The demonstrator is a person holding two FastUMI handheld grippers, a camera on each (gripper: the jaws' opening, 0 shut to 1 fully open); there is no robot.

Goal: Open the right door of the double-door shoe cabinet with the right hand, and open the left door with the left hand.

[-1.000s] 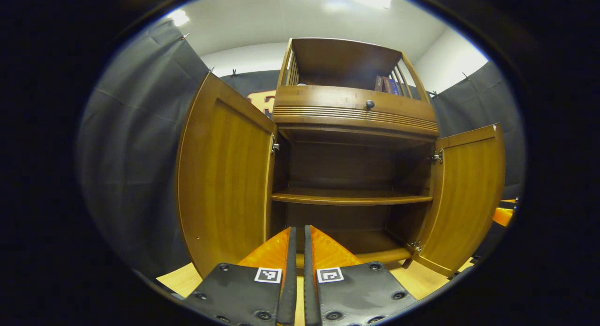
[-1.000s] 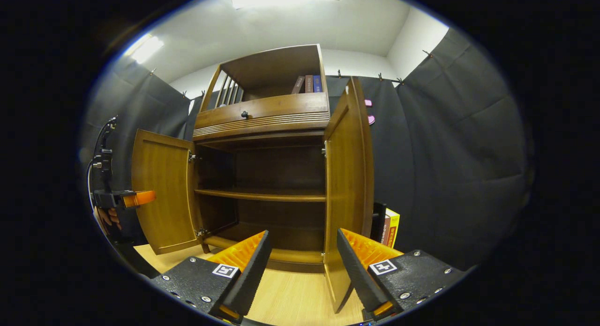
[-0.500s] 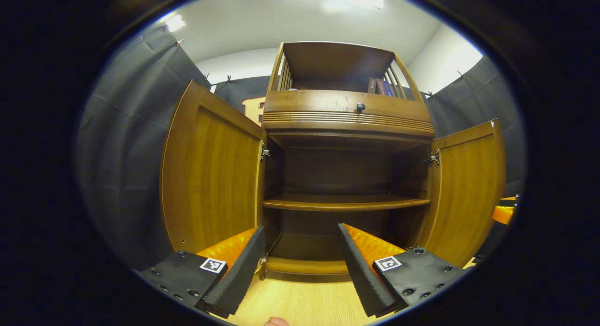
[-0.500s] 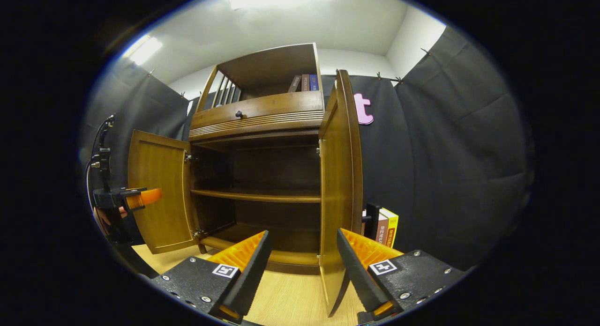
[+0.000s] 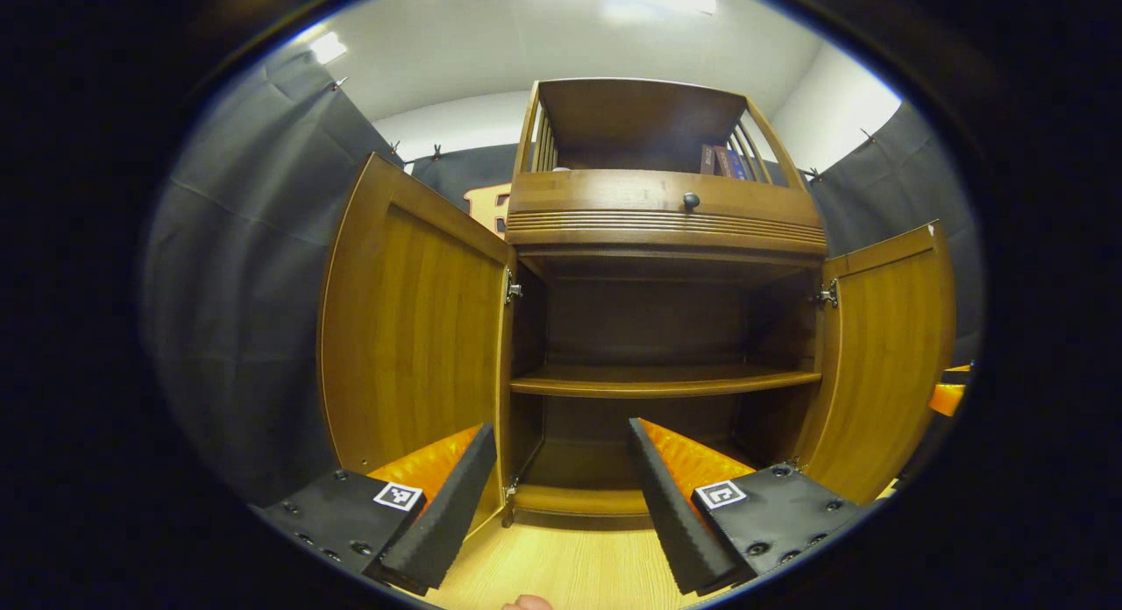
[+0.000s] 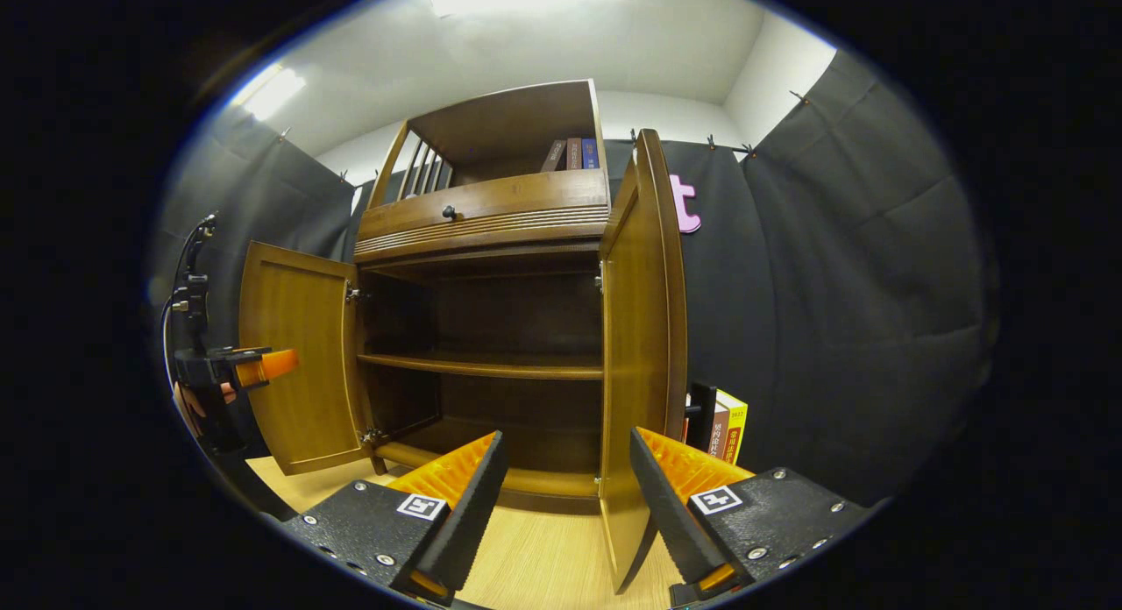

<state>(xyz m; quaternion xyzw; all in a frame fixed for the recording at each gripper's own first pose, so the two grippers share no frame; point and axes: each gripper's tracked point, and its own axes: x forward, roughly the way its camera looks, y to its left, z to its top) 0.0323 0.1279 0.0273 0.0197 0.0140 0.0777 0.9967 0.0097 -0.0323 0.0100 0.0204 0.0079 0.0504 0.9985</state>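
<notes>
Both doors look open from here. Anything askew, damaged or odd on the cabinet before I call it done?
Nothing stands out. The left door and right door both stand swung open and look straight on their hinges. The shelf sits level and bare. Both the left gripper and right gripper are open, holding nothing.

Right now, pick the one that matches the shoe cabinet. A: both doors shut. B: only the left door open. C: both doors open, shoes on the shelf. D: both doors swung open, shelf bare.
D: the left door and right door both stand swung out, and the middle shelf carries nothing.
</notes>
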